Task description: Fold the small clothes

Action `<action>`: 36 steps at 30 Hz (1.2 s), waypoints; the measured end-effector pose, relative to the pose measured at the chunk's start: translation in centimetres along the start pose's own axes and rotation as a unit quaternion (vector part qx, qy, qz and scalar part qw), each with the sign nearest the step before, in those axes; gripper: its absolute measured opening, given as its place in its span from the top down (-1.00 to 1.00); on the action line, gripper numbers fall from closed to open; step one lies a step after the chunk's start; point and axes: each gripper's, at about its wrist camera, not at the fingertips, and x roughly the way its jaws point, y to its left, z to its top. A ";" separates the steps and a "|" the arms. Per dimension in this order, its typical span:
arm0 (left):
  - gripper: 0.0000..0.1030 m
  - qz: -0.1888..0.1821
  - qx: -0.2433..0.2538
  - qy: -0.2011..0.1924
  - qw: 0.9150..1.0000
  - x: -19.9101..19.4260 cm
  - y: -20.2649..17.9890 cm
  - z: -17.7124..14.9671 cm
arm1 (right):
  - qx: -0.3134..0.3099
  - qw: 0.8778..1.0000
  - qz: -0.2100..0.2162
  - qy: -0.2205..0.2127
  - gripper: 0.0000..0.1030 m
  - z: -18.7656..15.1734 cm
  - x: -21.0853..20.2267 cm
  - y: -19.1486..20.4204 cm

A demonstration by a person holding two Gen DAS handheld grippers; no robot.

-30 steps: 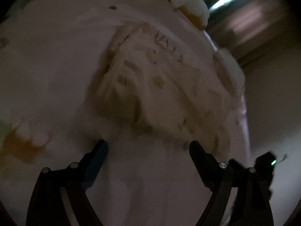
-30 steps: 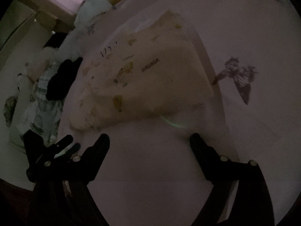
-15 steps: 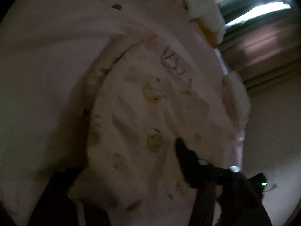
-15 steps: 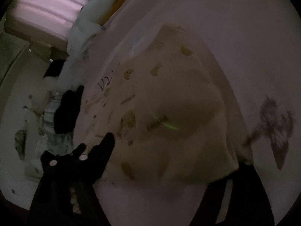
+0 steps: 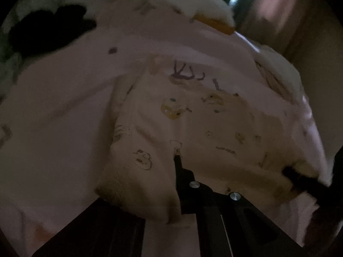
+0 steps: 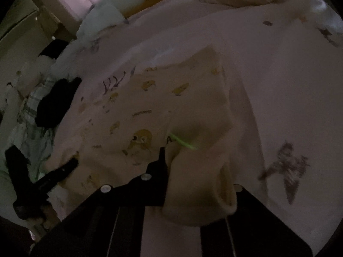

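A small cream garment [image 5: 193, 132] printed with yellow cartoon animals lies on a pale pink bed sheet [image 5: 64, 107]. My left gripper [image 5: 174, 160] is shut on the garment's near edge, left of its middle; cloth drapes over the left finger. In the right wrist view the same garment [image 6: 150, 107] fills the centre, and my right gripper [image 6: 169, 156] is shut on its near right corner, with a fold of cloth hanging over the right finger. The other gripper shows as a dark shape at the edge of each view [image 5: 300, 180] [image 6: 55, 173].
White pillows [image 5: 193, 2] and an orange one lie at the far end of the bed. A black cloth [image 6: 55, 100] and striped clothes lie at the bed's left side. The sheet has dark butterfly prints [image 6: 287, 167]. The room is dim.
Both grippers were open before the garment a second ago. They moved forward onto its near edge and closed on it; the edge now lifts and drapes over the fingers.
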 end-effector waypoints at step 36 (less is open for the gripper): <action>0.82 0.010 0.025 0.035 0.999 -5.3 1.7 -9.8 | -0.092 0.993 -0.071 0.013 0.85 -11.3 -6.3 -2.6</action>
